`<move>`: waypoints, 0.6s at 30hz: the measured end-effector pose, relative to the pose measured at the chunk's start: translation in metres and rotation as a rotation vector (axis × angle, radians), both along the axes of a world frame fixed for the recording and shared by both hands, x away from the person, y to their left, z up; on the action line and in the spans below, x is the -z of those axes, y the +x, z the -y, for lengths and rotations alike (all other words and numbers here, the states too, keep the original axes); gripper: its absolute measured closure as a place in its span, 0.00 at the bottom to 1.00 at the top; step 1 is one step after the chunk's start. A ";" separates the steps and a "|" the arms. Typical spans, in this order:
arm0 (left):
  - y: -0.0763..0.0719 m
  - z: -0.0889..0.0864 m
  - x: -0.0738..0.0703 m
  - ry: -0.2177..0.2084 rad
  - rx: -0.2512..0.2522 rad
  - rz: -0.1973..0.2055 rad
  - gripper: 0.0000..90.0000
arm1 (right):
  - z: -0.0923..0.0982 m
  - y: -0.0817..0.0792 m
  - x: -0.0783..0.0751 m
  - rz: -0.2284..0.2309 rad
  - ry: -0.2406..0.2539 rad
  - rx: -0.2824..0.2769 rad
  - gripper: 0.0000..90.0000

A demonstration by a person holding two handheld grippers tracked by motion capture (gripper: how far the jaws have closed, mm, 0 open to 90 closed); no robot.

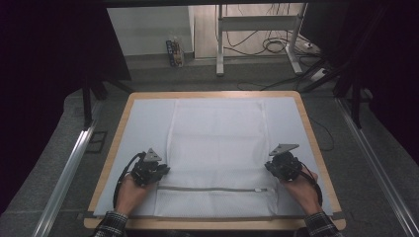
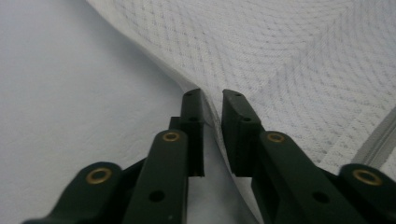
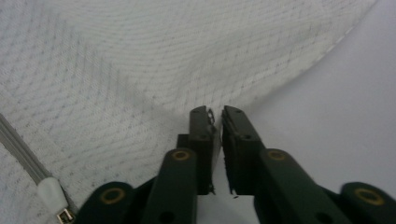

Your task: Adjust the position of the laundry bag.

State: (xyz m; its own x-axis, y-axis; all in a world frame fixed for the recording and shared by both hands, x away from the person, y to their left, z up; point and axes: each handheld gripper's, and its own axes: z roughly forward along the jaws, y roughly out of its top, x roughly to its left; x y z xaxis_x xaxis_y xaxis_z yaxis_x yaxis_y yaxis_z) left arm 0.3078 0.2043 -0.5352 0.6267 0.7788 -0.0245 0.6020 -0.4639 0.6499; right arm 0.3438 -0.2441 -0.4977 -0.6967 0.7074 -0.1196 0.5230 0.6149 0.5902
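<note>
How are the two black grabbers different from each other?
The left gripper sits at the mesh laundry bag's left edge; the right gripper sits at its right edge. The zipper pull lies near the right gripper, not the left. The left gripper's jaws gape slightly wider. Both have the bag's edge between barely parted jaws.

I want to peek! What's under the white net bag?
Under the white mesh bag lies a pale blue mat on the wooden table. The mat's middle is covered, so anything there stays hidden.
</note>
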 end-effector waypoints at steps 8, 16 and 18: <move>0.000 -0.004 0.002 -0.010 -0.012 0.002 0.56 | 0.003 -0.002 0.000 0.008 0.050 -0.005 0.65; 0.000 -0.002 0.004 0.011 -0.027 0.025 0.30 | 0.007 0.001 0.002 0.025 0.091 0.013 0.43; 0.000 -0.002 0.005 0.019 -0.056 0.030 0.16 | 0.008 0.002 0.002 0.025 0.096 0.015 0.38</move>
State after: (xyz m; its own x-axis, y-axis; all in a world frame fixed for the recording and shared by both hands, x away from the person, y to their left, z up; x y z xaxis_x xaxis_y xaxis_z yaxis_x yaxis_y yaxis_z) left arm 0.3080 0.2067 -0.5398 0.5826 0.8128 0.0084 0.6077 -0.4424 0.6595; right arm 0.3462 -0.2524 -0.4999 -0.6834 0.7269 -0.0674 0.5165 0.5467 0.6590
